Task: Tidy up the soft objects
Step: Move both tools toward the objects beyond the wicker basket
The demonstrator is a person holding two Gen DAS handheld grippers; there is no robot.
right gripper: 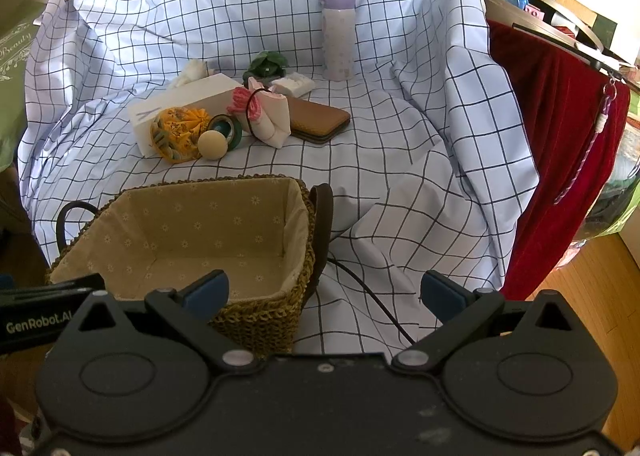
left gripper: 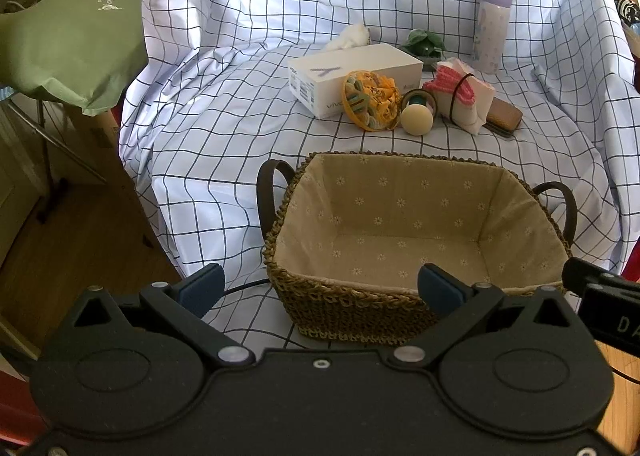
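So far nothing is sorted: the basket [left gripper: 400, 215] is empty, soft things like the folded cloth [left gripper: 460, 95] lie behind it, and both the left gripper [left gripper: 320, 288] and right gripper [right gripper: 324, 292] are spread wide, holding nothing.

The white box [left gripper: 354, 77] is partly hidden behind the yellow fabric bundle [left gripper: 372, 99]; its printed label is cut short and unreadable

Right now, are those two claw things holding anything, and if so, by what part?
Nothing. The left gripper and right gripper are both open with nothing between their fingers, near the basket.
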